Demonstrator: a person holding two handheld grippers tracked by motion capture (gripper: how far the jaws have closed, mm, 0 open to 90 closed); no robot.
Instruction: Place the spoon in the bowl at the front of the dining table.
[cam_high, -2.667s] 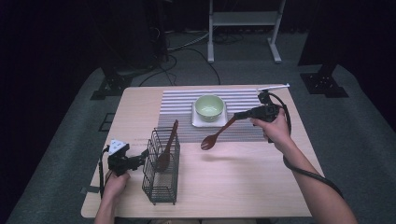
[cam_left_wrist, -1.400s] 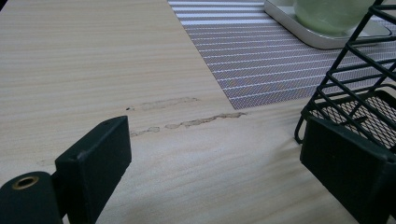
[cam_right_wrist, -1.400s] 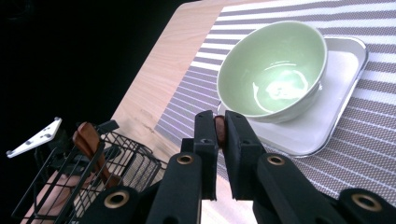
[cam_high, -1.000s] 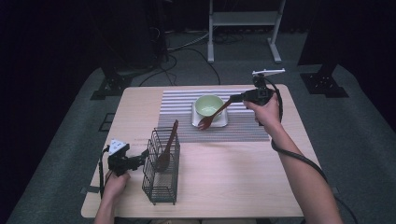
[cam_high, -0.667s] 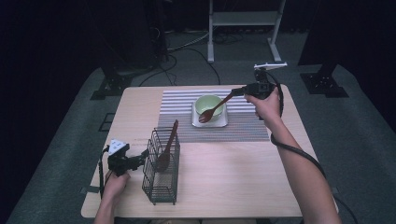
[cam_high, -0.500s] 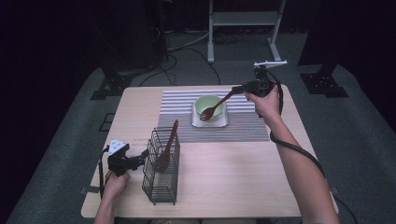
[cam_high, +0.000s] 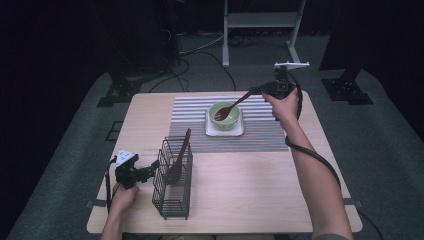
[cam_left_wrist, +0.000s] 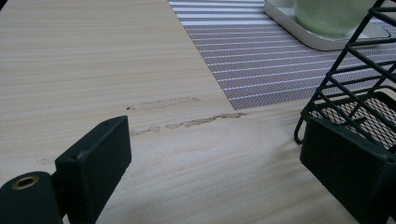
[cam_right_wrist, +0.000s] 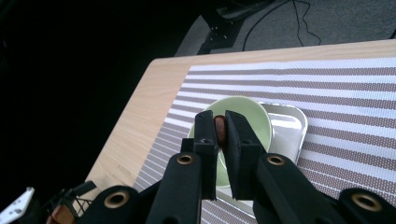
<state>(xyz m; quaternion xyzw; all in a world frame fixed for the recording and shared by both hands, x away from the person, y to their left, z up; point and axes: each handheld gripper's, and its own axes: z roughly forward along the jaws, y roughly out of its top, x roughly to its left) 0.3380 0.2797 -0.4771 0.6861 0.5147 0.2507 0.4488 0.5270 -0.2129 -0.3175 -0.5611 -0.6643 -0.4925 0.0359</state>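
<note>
- Your right gripper is over the far right part of the desk, jaws pinched tight on the handle end of the wooden spoon; in the right gripper view you see the brown handle squeezed between the two pads.
- The spoon slants down from your grip, its bowl inside the green bowl, which sits near the middle of the far edge.
- Expect that spoon to be light and stiff, a bit slick on its finish; held at the very end it can pivot, so keep the squeeze firm.
- Your left gripper sits near the near-left corner, jaws spread wide with nothing pressed between them, one pad just beside the wire rack.
- The rack holds a second wooden utensil, leaning upright.
- The green bowl rests on a white square tray, itself on the striped placemat. Apart from the spoon tip I can't tell if anything is in the bowl.
- The bowl looks breakable, so lower gently.
</note>
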